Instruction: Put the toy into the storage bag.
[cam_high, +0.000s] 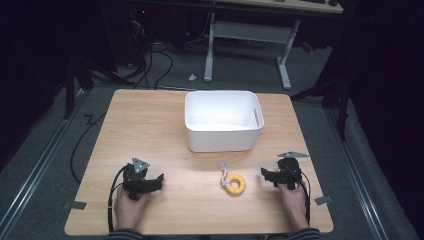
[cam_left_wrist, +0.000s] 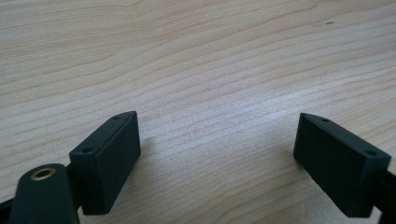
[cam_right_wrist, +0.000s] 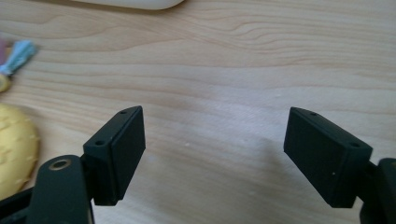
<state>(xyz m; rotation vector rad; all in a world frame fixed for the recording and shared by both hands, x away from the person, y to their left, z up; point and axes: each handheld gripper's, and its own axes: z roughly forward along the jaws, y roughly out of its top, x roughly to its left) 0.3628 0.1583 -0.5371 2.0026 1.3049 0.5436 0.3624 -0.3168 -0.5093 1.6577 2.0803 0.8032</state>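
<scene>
A yellow ring toy (cam_high: 234, 184) with a pale tasselled cord (cam_high: 222, 166) lies on the wooden table (cam_high: 150, 130), a little in front of the white bin (cam_high: 222, 120). My left gripper (cam_high: 159, 181) rests low at the front left, open, with bare wood between its jaws (cam_left_wrist: 217, 154). To the right of the toy my right gripper (cam_high: 266, 175) points left toward it, open and holding nothing (cam_right_wrist: 212, 149). In the right gripper view the yellow ring toy (cam_right_wrist: 16, 149) sits at the left edge beside my left jaw, with its blue tassel (cam_right_wrist: 18, 53) above it.
The white bin stands at the table's middle back and looks empty; its rim (cam_right_wrist: 130, 3) shows at the top of the right gripper view. Tape marks (cam_high: 75, 204) sit at the front corners. Beyond the table is a grey floor with cables and a desk frame (cam_high: 285, 65).
</scene>
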